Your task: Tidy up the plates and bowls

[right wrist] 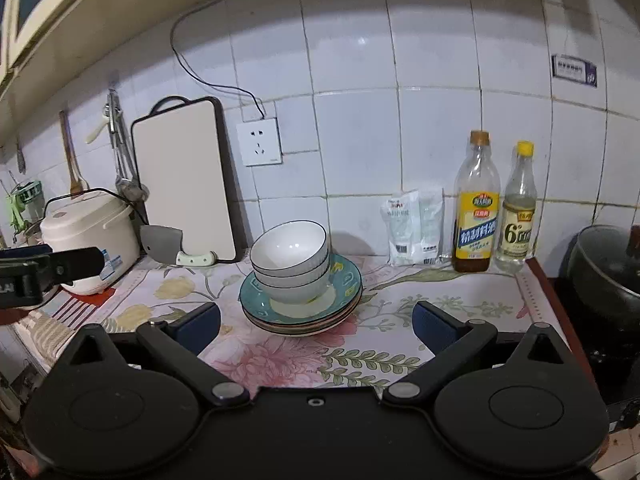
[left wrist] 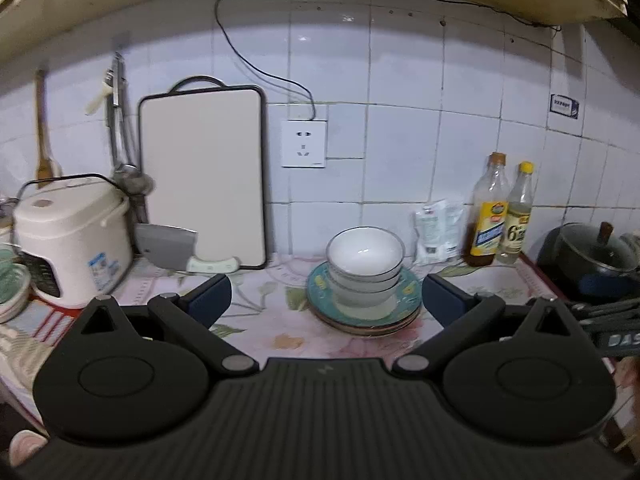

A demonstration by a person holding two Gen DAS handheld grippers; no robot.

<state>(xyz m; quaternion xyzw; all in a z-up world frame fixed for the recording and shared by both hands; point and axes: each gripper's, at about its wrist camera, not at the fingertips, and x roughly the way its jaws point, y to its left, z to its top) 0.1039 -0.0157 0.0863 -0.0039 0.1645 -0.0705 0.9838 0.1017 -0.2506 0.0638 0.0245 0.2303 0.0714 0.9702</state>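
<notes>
The left wrist view shows the left gripper (left wrist: 326, 300) with its fingers spread wide and nothing between them. In front of it, on the flowered counter (left wrist: 260, 300), a stack of white bowls (left wrist: 365, 268) is seen nested inside a stack of plates (left wrist: 364, 312), the top plate being teal. The right gripper (right wrist: 316, 324) is also spread apart and empty, and the same bowls (right wrist: 291, 260) and plates (right wrist: 302, 308) are seen just beyond its tips, a little to the left of centre.

It is judged that the pile is already gathered, or that it is about to be lifted or separated; which of these is meant cannot be told. If the bowls are to be taken, the rim of the top bowl should be approached from above, with one finger inside and one outside, and the grip should be closed slowly because glazed ware is slippery. The bowls sit slightly tilted toward the left in the right wrist view, so the lower ones may be dragged along; a straight upward lift is advised. If the plates are to be moved, both grippers should be placed at opposite edges.

Care should be taken with the two bottles (right wrist: 496, 216) at the far right and the knife (left wrist: 176, 250) at the far left by the cutting board (left wrist: 204, 180).
</notes>
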